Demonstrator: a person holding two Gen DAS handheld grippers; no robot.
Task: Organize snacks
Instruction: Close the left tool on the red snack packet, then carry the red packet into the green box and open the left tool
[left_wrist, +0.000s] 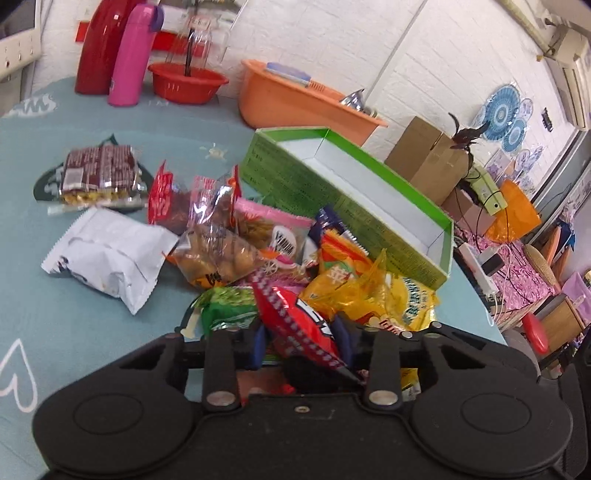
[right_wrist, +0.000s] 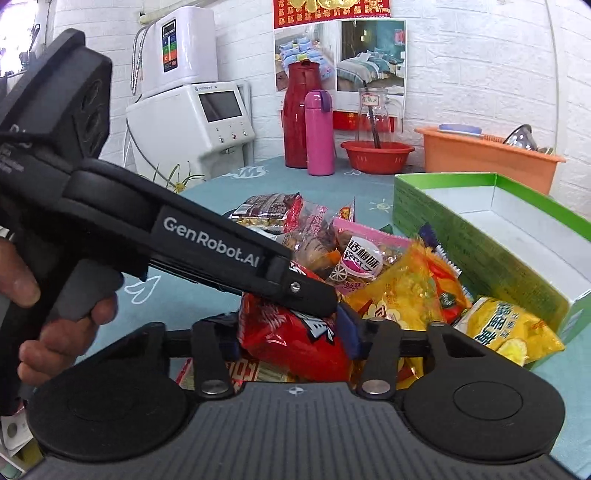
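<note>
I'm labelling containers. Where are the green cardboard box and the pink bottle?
Green cardboard box (left_wrist: 295, 181): left wrist view, on its printed outer side wall.
Pink bottle (right_wrist: 319, 136): right wrist view, on the middle of its body.

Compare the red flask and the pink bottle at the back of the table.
The red flask is taller and wider than the pink bottle. The flask is dark red with a pointed top; the bottle is bright pink with a purple cap. Both stand upright, side by side, next to the red bowl.
</note>
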